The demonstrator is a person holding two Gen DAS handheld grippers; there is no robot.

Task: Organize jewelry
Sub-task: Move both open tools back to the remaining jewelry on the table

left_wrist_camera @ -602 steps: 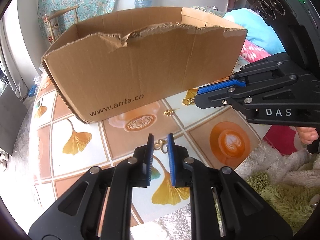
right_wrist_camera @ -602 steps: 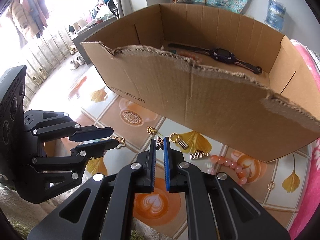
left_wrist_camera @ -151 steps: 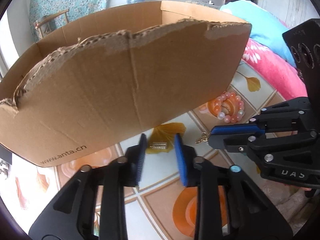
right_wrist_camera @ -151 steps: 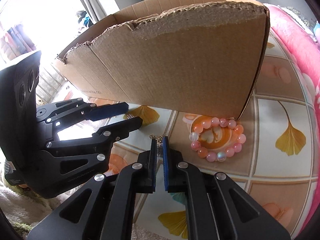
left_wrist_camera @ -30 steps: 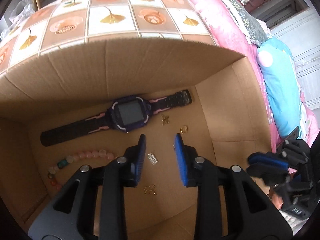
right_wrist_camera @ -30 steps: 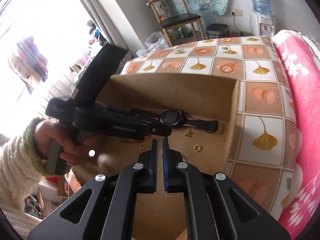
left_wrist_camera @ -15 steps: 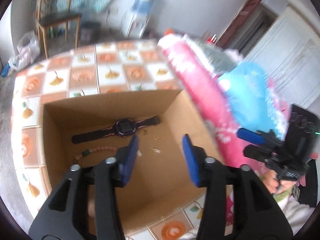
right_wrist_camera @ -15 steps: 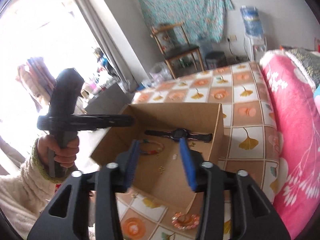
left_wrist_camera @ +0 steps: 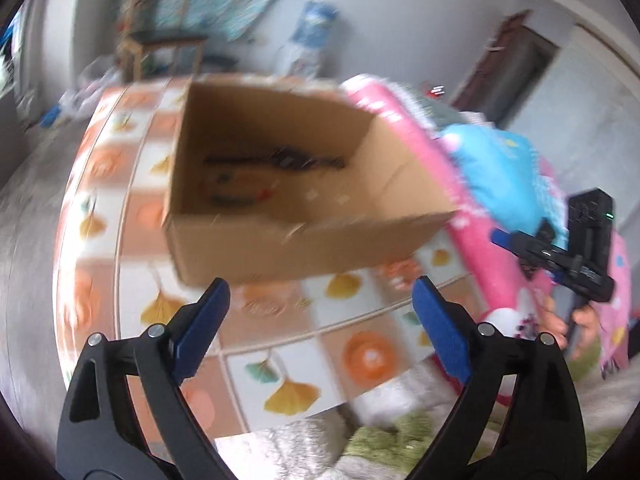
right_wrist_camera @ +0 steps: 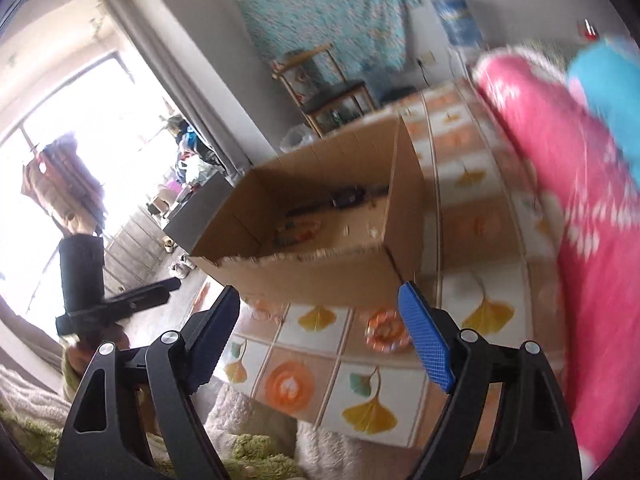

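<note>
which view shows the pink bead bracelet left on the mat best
The right wrist view: the pink bead bracelet lies in the open on the tiled mat, just in front of the cardboard box, blurred but whole. The left wrist view gives only a motion-smeared pinkish patch by the box's corner.

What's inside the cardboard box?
Inside the box lie a dark watch, a bead bracelet and some tiny blurred pieces. The near wall hides the front strip of the floor.
</note>
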